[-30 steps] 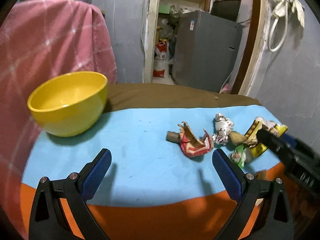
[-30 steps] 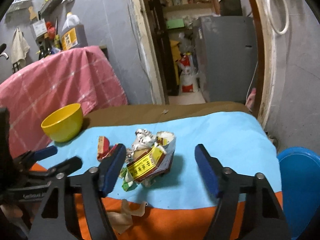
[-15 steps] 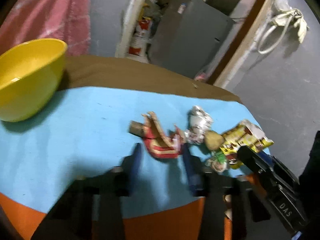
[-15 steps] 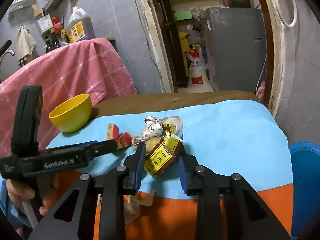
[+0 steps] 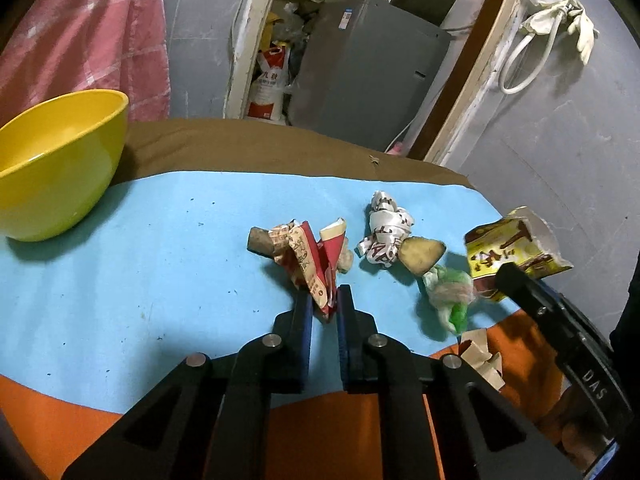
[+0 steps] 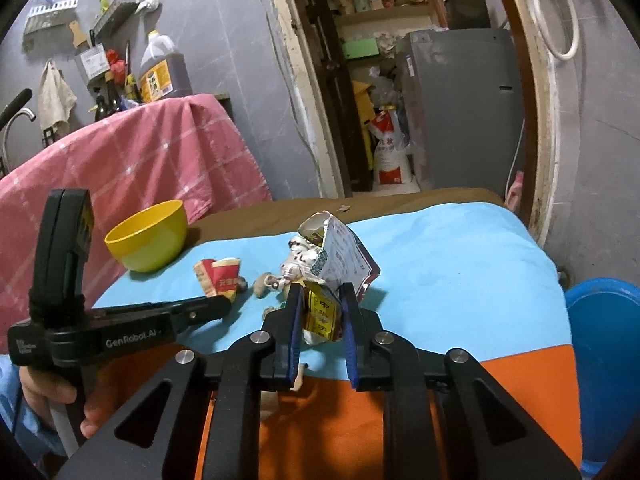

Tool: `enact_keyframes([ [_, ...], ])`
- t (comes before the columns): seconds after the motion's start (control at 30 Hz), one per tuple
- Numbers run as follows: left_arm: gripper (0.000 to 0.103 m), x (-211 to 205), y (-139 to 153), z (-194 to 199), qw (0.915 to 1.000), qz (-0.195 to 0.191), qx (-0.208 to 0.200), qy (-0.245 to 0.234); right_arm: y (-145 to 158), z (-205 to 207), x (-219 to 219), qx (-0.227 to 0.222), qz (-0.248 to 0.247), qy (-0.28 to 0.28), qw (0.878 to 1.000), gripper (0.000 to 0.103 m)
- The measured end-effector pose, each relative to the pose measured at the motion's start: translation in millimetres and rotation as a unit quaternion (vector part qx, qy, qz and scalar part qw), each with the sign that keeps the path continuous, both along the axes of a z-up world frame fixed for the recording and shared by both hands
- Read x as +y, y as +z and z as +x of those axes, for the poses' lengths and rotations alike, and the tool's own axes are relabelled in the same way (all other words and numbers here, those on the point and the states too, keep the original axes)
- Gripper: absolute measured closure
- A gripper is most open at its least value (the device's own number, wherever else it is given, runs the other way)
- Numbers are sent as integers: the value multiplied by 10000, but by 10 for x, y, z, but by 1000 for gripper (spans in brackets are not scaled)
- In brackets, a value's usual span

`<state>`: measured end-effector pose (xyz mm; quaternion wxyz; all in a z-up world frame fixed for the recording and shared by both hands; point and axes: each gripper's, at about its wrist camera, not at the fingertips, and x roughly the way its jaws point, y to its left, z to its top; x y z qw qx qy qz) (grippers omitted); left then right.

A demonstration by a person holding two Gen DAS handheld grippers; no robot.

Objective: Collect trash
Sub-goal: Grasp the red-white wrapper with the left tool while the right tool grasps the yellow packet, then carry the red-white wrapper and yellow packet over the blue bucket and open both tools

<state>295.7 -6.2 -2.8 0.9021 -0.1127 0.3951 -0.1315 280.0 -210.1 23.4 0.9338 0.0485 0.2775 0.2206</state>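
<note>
While the left gripper [image 5: 323,300] pinches a crumpled red wrapper [image 5: 310,258], the right gripper [image 6: 320,300] clamps a torn yellow packet [image 6: 336,264].

White lettering reading "GenRobot.AI" runs along the black body of the left gripper [image 6: 216,305] in the right wrist view, while "DAS" is stamped on the body of the right gripper [image 5: 505,276] in the left wrist view. Print on the red wrapper [image 5: 310,266], the yellow packet [image 5: 504,254] and the white sack [image 6: 390,154] in the doorway is too small or blurred to read
</note>
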Motion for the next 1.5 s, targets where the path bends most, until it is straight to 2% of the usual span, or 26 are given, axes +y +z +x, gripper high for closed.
enact_keyframes([
  [0.3, 94, 2, 1, -25, 9999, 11, -121, 63, 52, -53, -224, -128, 426, -84, 9990, 88],
  [0.37, 94, 0, 36, -72, 9996, -17, -288, 45, 81, -87, -266, -228, 439, -141, 9987, 87],
  [0.43, 94, -17, 107, -163, 9981, -36, -619, -13, 107, -117, -312, -346, 400, -229, 9983, 88],
  [0.6, 94, -249, 272, -369, 9920, 294, -1219, -167, 196, -200, -390, -656, 396, -379, 9963, 87],
  [0.9, 94, -969, 664, -528, 9805, 407, -1734, -829, 428, -487, -720, -1579, 404, -930, 9822, 87],
  [1.1, 94, -1544, 761, -480, 9748, 467, -1699, -1365, 503, -644, -1134, -1858, 483, -1567, 9688, 87],
  [1.33, 94, -2297, 682, -460, 9656, 647, -1508, -2018, 484, -698, -1637, -1671, 739, -2285, 9562, 87],
  [1.5, 94, -2670, 520, -311, 9630, 561, -1159, -2368, 428, -719, -1938, -1462, 896, -2706, 9473, 87],
])
